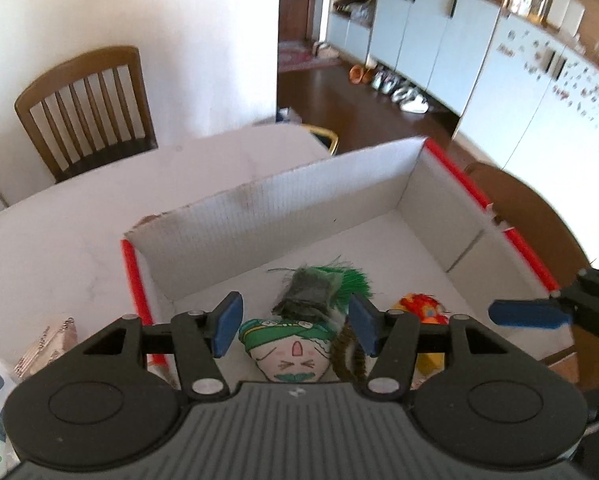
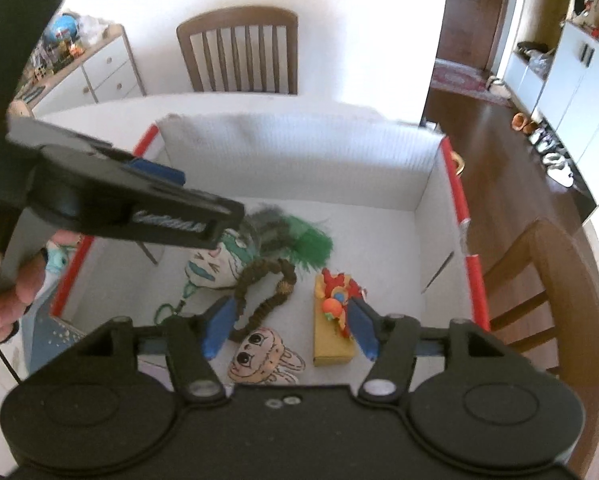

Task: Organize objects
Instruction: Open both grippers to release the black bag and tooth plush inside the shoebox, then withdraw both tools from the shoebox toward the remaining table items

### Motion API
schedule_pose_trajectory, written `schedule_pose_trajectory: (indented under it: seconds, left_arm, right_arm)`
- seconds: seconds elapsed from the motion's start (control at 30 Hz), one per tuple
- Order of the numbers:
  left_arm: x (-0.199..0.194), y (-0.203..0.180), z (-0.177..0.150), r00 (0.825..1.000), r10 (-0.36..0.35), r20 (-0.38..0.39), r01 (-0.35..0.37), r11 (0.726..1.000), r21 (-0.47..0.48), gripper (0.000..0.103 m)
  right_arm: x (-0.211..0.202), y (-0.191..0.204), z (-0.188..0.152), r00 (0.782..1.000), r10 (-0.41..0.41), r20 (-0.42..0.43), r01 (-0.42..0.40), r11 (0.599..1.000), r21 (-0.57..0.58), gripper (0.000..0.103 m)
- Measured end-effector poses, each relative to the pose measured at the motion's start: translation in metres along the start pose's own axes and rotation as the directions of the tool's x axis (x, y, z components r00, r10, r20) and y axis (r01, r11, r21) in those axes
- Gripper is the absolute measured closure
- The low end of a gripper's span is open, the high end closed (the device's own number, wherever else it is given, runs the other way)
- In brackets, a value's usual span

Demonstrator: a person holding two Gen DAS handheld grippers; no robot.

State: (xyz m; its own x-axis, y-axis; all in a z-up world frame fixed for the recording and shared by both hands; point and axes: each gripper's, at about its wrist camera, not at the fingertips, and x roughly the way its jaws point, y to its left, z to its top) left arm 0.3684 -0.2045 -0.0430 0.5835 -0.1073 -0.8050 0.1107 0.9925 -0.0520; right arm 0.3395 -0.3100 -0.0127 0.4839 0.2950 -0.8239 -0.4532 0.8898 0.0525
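White box w/ 2 face cushions, 1 yellow block.

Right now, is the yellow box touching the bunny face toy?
Apart. The right wrist view shows bare white box floor between the yellow box and the bunny face toy.

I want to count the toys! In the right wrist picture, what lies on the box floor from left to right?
White face-shaped plush with teal marks → brown braided cord loop → yellow rectangular block with a red and orange toy on top, all inside the white cardboard box with red edges.
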Motion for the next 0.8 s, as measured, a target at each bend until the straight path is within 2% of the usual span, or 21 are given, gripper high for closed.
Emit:
schedule_pose_trajectory:
  seconds: [0.23,0.33,0.47,0.6,0.67,0.8]
  left_arm:
    - [-0.048,0.01,-0.014,0.997,-0.035,0.068,0.035,0.999,0.006,0.045]
    - [-0.064,0.017,-0.022,0.995,-0.041,0.089,0.04,0.999,0.014,0.045]
    - [-0.086,0.032,-0.033,0.991,-0.062,0.115,0.061,0.998,0.011,0.038]
    - [-0.106,0.048,-0.045,0.988,-0.077,0.136,0.075,0.997,0.018,0.036]
    - [-0.116,0.056,-0.053,0.985,-0.079,0.15,0.077,0.997,0.02,0.029]
    - [-0.136,0.074,-0.066,0.982,-0.07,0.178,0.068,0.998,0.018,0.021]
  right_arm:
    - [-0.037,0.012,0.001,0.999,0.004,0.052,-0.005,1.0,0.025,0.036]
    - [-0.049,0.023,0.0,0.998,-0.002,0.069,0.0,1.0,0.029,0.031]
    - [-0.064,0.041,-0.002,0.996,-0.006,0.093,0.002,0.999,0.043,0.025]
    - [-0.075,0.058,-0.005,0.993,-0.006,0.114,-0.002,0.998,0.066,0.02]
    - [-0.08,0.069,-0.007,0.992,-0.009,0.126,-0.002,0.997,0.083,0.016]
    - [-0.087,0.088,-0.011,0.987,-0.021,0.158,0.002,0.993,0.12,0.013]
